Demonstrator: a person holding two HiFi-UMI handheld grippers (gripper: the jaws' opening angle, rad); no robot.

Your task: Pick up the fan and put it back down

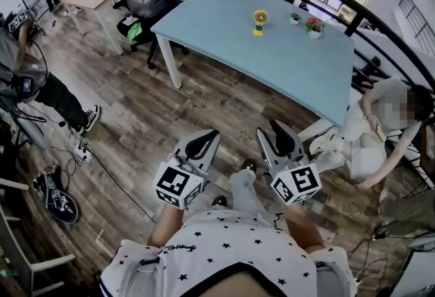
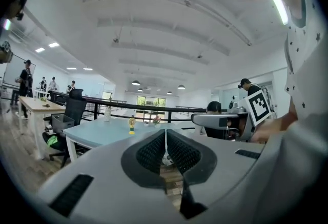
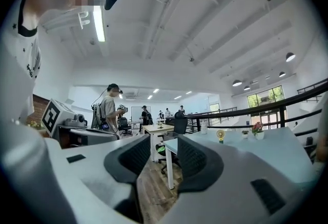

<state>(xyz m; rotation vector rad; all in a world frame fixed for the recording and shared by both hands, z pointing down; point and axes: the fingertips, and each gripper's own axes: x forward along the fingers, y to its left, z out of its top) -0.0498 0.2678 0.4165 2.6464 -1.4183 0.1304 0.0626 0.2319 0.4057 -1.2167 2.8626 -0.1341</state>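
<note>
Fan (image 1: 260, 22): small, yellow, upright

Matt blue table (image 1: 272, 64), wooden plank floor (image 1: 170, 126)

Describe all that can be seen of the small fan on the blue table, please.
The fan is small and looks plastic: a round yellow head with a dark centre on a short green-and-yellow foot. It stands upright on the light blue table, toward its far side, left of two small potted plants. Only the table touches it.
</note>
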